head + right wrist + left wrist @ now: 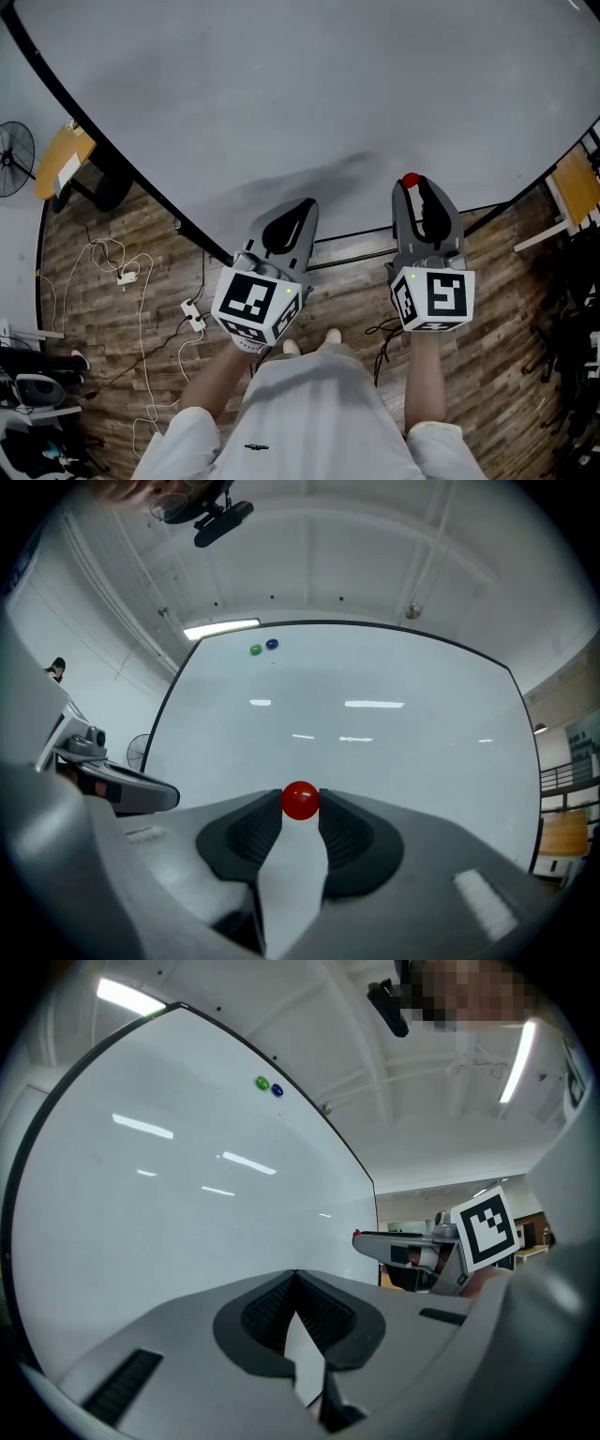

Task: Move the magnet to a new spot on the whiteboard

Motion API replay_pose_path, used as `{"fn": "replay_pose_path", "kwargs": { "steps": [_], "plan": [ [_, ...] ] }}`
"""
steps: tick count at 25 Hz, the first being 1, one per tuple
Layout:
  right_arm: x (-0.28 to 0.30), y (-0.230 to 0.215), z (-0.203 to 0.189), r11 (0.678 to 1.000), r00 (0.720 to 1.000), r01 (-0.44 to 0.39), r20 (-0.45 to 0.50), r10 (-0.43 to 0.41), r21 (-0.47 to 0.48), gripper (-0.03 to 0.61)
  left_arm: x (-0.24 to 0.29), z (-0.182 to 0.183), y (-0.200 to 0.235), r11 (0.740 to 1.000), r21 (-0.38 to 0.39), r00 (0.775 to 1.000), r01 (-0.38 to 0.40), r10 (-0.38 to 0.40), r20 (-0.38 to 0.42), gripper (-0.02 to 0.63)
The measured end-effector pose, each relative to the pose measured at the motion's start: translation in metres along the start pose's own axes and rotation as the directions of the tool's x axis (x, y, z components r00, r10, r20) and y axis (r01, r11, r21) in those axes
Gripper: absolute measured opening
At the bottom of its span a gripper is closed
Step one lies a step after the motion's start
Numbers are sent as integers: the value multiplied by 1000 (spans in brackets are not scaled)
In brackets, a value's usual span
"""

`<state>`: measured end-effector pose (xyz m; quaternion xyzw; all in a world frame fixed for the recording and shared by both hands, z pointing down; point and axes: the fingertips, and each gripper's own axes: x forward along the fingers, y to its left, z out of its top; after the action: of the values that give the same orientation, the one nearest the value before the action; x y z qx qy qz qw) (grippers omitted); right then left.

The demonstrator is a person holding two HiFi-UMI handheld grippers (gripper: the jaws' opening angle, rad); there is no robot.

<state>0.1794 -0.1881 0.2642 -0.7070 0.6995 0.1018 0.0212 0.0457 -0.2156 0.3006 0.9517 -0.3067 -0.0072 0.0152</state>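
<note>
A round red magnet (300, 800) sits pinched between the tips of my right gripper (300, 803), which is shut on it. In the head view the red magnet (410, 180) shows at the tip of the right gripper (412, 184), close to the whiteboard (309, 94); I cannot tell whether it touches the board. My left gripper (307, 204) points at the board to the left, jaws shut with nothing between them (296, 1277). A green magnet (256, 650) and a blue magnet (272, 644) stick near the board's top edge.
The whiteboard's black frame (141, 178) runs down to its tray. Below is wood flooring with white cables and a power strip (192, 317). A fan (14, 157) and a wooden-topped stool (64, 159) stand at left, a wooden chair (574, 192) at right.
</note>
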Motion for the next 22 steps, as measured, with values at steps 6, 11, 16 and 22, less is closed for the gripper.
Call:
{"fn": "replay_pose_path", "kwargs": {
  "steps": [6, 11, 16, 22],
  "plan": [
    [10, 22, 13, 998, 998, -67, 16, 67, -10, 130, -9, 5, 7, 999, 4, 999, -33, 33, 9, 6],
    [25, 46, 22, 992, 992, -124, 28, 125, -27, 130, -19, 10, 24, 997, -1, 997, -79, 79, 21, 6],
    [39, 67, 33, 984, 984, -173, 43, 175, -38, 130, -30, 18, 38, 993, -2, 992, -119, 119, 34, 6],
    [59, 85, 44, 981, 980, -189, 57, 191, -50, 130, -43, 24, 57, 984, -4, 983, -176, 176, 50, 6]
  ]
}}
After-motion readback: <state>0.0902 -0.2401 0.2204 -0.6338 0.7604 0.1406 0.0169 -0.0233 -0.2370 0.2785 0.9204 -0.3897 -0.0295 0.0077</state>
